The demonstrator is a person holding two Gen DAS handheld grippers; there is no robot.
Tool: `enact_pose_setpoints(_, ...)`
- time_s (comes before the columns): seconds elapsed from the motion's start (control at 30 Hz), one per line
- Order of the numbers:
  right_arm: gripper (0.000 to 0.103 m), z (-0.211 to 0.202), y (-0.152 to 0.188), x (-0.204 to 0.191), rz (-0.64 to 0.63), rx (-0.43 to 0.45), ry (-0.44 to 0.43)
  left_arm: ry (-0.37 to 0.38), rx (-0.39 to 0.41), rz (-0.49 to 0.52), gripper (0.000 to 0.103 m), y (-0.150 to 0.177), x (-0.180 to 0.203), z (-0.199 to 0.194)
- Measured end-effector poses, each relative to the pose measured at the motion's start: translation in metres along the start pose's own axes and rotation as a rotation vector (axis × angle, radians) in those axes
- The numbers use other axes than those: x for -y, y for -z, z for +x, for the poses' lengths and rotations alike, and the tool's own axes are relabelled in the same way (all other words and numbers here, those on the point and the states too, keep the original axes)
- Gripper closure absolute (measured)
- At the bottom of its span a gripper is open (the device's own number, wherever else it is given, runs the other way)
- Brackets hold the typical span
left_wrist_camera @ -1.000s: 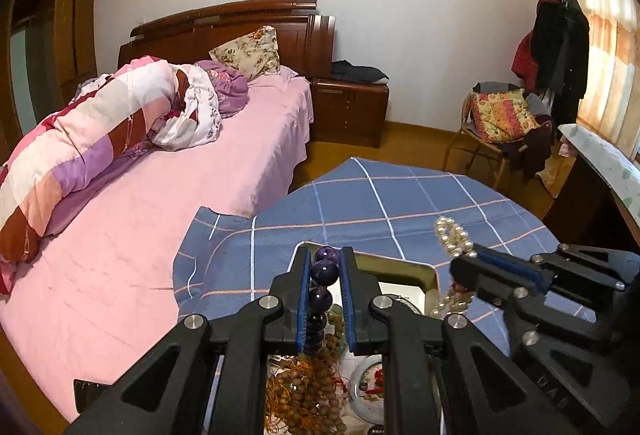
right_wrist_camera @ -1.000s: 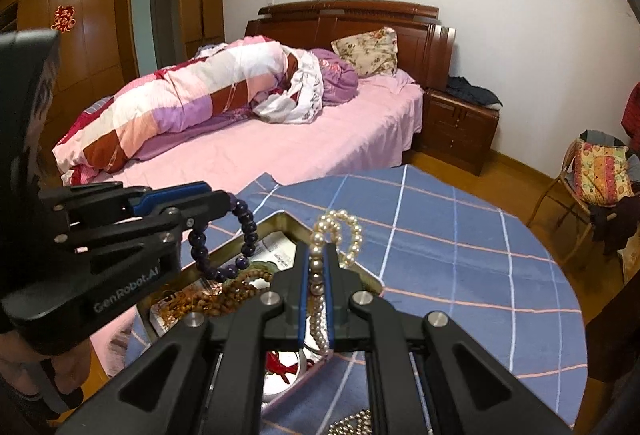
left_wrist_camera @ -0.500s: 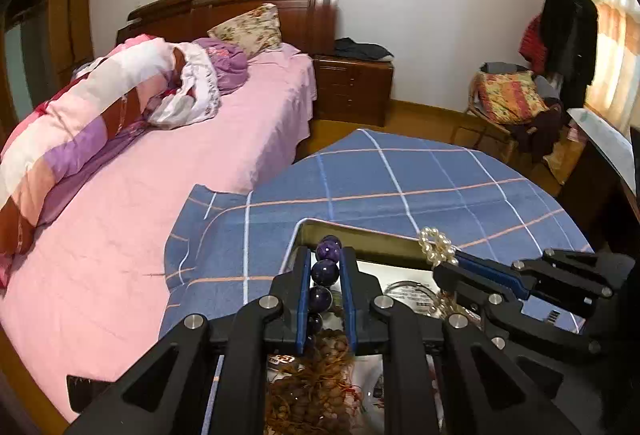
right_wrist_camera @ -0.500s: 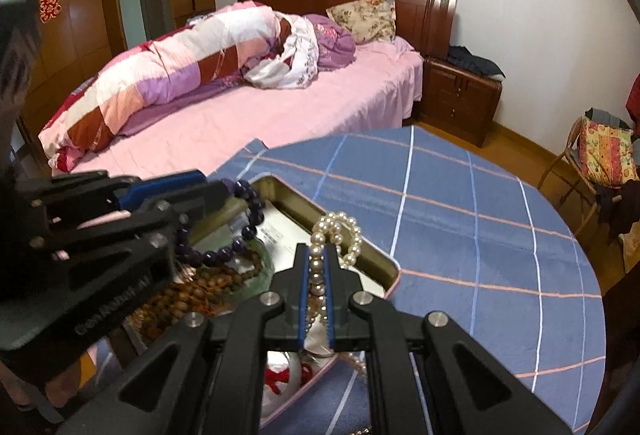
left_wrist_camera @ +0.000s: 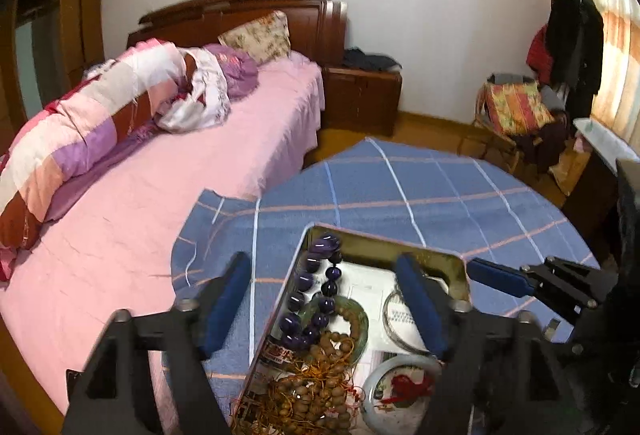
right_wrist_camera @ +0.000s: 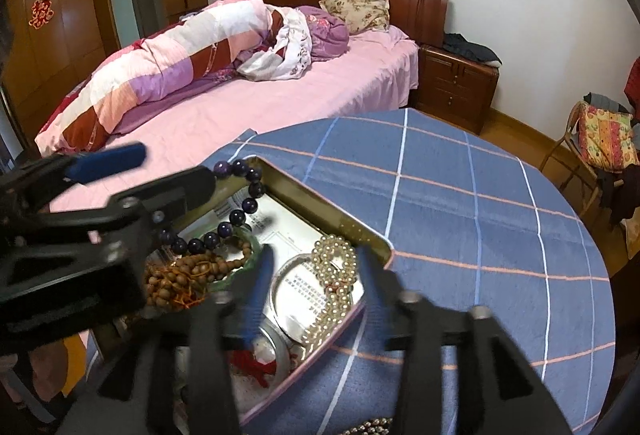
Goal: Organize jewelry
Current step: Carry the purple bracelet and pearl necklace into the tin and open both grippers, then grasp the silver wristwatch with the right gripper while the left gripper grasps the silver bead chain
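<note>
A metal tin [left_wrist_camera: 384, 245] [right_wrist_camera: 316, 191] sits on the blue checked tablecloth. My left gripper [left_wrist_camera: 328, 299] is open just above it; the purple bead bracelet [left_wrist_camera: 316, 287] [right_wrist_camera: 236, 215] lies draped over the tin's far left rim, free of the fingers. My right gripper [right_wrist_camera: 316, 283] is open too; the pearl bracelet [right_wrist_camera: 334, 275] lies in the tin between its fingers, loose. The tin also holds brown wooden beads [left_wrist_camera: 316, 391] [right_wrist_camera: 188, 275], a green bangle [left_wrist_camera: 352, 319], a clear bangle [left_wrist_camera: 400, 319] and a white bangle with red cord [left_wrist_camera: 400, 383] [right_wrist_camera: 260, 355].
The round table [right_wrist_camera: 480, 219] stands beside a pink bed [left_wrist_camera: 152, 203] with a rolled quilt. A nightstand [right_wrist_camera: 456, 83] stands behind, and a chair [left_wrist_camera: 516, 111] with clothes at the right. More beads [right_wrist_camera: 372, 425] lie on the cloth at the near edge.
Both grippers have lowered to the tin and opened. The purple bracelet dropped from the left gripper and the pearl bracelet from the right; both now rest in the tin.
</note>
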State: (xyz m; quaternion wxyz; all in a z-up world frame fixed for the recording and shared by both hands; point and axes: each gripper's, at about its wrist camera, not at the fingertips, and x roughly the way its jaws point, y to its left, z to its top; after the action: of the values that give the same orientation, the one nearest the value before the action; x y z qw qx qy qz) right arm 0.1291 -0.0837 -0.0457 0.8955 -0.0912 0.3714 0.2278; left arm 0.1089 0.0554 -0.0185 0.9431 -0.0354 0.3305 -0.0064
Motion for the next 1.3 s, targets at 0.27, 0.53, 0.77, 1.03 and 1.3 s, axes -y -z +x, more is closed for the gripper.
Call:
enact_pose_setpoints(0.27,0.048,-0.029,0.027,0.034,0.037,-0.009,0.033,-0.002,0.004,-0.025,0.027,0.016,0.003,-0.018)
enact_pose_setpoints(0.53,0.042,-0.058,0.076,0.074,0.157,-0.070,0.123,-0.025,-0.010,-0.023,0.027,0.034,0.031,-0.026)
enact_pose_setpoints(0.77,0.041,-0.062,0.102,0.064,0.193,-0.128,0.096,-0.013,-0.016,0.012,0.027,0.049,0.054,-0.031)
enact_pose_setpoints(1.03,0.037,-0.059,0.118,0.027,0.074,-0.154,0.046,-0.011,-0.052,-0.007,0.027,0.058,0.053,-0.026)
enact_pose_setpoints(1.3,0.035,-0.063,0.124,0.083,0.187,-0.173,0.191,0.023,-0.050,0.014,0.027,0.063,0.066,-0.033)
